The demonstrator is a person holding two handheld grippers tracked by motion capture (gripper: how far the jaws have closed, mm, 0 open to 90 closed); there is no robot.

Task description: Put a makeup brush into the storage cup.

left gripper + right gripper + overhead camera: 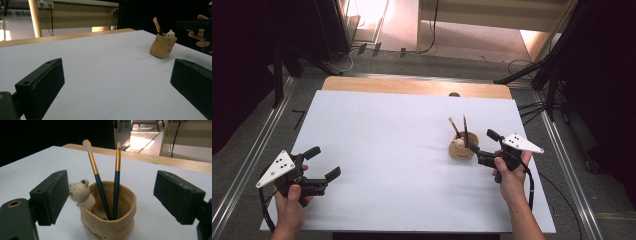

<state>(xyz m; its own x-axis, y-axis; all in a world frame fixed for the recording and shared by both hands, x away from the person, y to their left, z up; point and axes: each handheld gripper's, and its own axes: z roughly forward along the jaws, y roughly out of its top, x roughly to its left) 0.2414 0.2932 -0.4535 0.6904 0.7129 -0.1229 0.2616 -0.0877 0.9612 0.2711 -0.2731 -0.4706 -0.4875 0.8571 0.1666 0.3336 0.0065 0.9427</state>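
On the counter (402, 150), a pot (460, 148) stood at the right, two brushes (100, 187) upright in it. The right gripper (482, 145) sat just right of the pot; the left gripper (323, 162) lay near-left, well apart.

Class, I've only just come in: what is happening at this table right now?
A person holds a gripper in each hand over a white table. The right gripper, jaws open, sits right at a tan bear-decorated pot holding two brushes, nothing grasped yet. The left gripper, also open, hovers over bare table away from the pot.
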